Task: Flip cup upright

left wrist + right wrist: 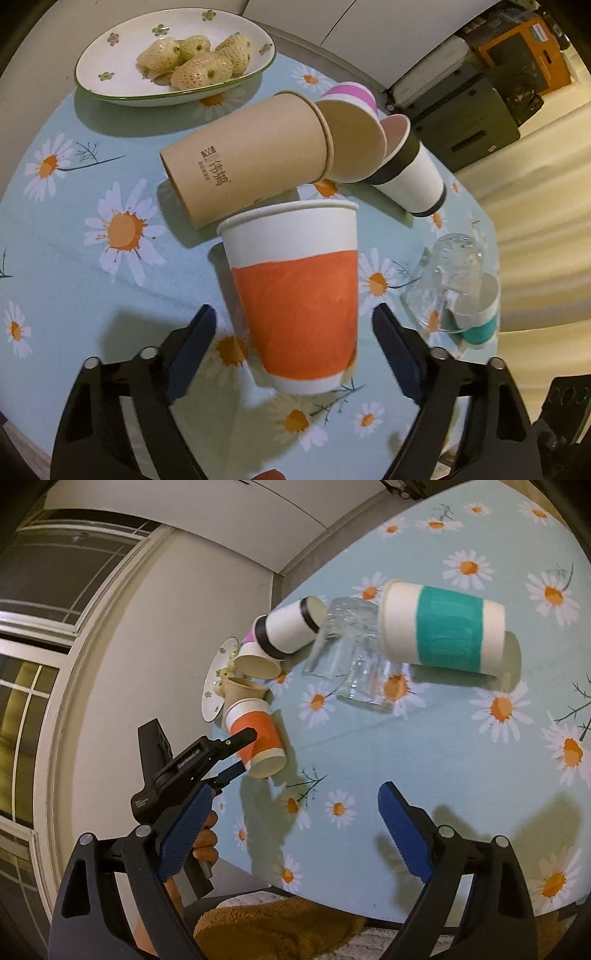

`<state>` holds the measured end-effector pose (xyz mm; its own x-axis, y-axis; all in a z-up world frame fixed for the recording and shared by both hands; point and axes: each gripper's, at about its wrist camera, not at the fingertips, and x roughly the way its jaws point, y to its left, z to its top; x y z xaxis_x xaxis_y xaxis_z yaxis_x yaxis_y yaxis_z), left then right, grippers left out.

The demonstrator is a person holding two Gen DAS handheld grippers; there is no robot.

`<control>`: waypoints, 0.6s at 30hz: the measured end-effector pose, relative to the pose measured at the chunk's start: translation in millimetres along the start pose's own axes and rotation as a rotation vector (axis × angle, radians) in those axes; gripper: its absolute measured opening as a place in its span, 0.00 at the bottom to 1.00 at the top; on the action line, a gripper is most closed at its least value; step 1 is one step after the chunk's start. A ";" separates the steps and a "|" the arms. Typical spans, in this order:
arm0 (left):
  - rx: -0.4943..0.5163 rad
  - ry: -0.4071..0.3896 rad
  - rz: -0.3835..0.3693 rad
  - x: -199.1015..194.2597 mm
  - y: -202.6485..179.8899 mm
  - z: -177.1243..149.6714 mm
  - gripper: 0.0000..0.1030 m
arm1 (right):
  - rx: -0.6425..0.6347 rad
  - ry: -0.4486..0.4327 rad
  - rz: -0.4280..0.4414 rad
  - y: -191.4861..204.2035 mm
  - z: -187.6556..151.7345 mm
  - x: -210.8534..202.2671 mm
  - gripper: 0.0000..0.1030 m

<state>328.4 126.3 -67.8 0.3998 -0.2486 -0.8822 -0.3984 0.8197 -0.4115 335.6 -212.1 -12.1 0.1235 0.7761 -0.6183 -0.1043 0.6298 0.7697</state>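
Orange-banded white paper cup (295,295): we see it between our left jaws, rim up in the left wrist view, base low over the tabletop; whether it rests there or hangs we cannot tell.
Left gripper (293,339): jaws spread wide, one blue pad on each side of the cup, gaps showing on both sides; from the right wrist view (242,751) its fingers flank the cup's lower half.
Right gripper (293,834): jaws wide apart and holding nothing, over the near edge of the tabletop.
Tabletop (92,295): pale blue cloth printed with white-and-orange daisies.
Clear glass mug (351,653): lying tipped just beside the teal-banded white paper cup (443,635), which lies on its side.
Plain brown paper cup (247,158): on its side behind the orange one, its mouth against a second brown cup's.
Black-banded white paper cup (410,170): on its side, touching that cluster, a pink-striped cup (351,96) behind.
White flower-patterned plate (110,62): farthest, carrying pale strawberries (199,59).
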 end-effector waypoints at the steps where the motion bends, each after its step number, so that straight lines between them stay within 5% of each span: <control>1: 0.002 0.006 0.006 2.7 -0.9 -0.1 0.73 | 0.003 0.003 0.001 -1.0 0.4 0.4 0.88; 7: 0.017 0.011 0.022 11.8 -5.7 -1.4 0.60 | 0.014 0.004 0.016 -2.7 -0.8 -6.8 0.88; 18: 0.134 0.005 0.033 -12.8 -40.8 -37.1 0.60 | 0.040 0.011 0.057 -14.6 -8.9 -22.3 0.88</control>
<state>308.9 76.9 -48.2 0.3842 -0.2226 -0.8960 -0.2970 0.8891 -0.3482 325.6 -238.3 -11.1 0.1077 0.8110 -0.5750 -0.0711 0.5832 0.8092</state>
